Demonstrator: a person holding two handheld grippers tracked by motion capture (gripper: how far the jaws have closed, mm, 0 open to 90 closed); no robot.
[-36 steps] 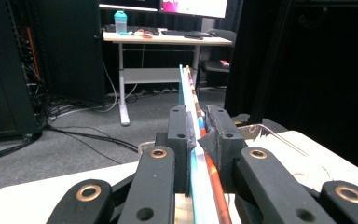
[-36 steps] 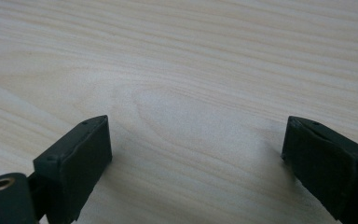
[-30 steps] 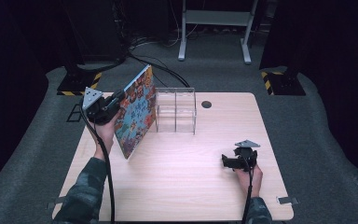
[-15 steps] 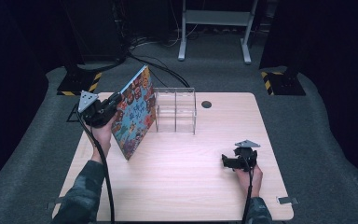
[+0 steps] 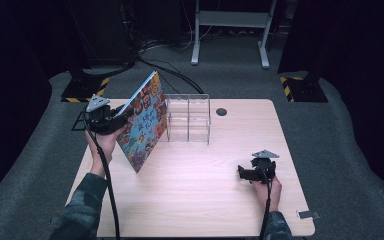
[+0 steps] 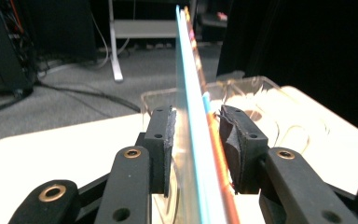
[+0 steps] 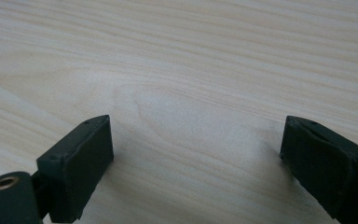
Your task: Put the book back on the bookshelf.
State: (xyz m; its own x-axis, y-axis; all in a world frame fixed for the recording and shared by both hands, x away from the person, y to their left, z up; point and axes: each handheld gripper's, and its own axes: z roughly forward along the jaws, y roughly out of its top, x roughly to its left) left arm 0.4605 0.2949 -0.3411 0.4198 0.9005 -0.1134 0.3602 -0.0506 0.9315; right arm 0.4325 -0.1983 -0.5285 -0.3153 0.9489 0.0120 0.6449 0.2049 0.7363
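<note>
Left gripper (image 6: 196,144) jaws just loosened around book (image 5: 142,122) — lower edge cut off, right gripper (image 7: 196,163) jaws spread.

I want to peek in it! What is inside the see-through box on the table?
The clear box looks empty: just its own dividers, no items in the parts that show. The colourful book leans in front of its left end, so that corner is hidden.

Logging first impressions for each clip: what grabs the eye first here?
The colourful picture book, propped on edge at the table's left, leaning beside the clear acrylic rack. The left gripper has just been opening, its pads off the book between them. The right gripper rests open on bare wood.
</note>
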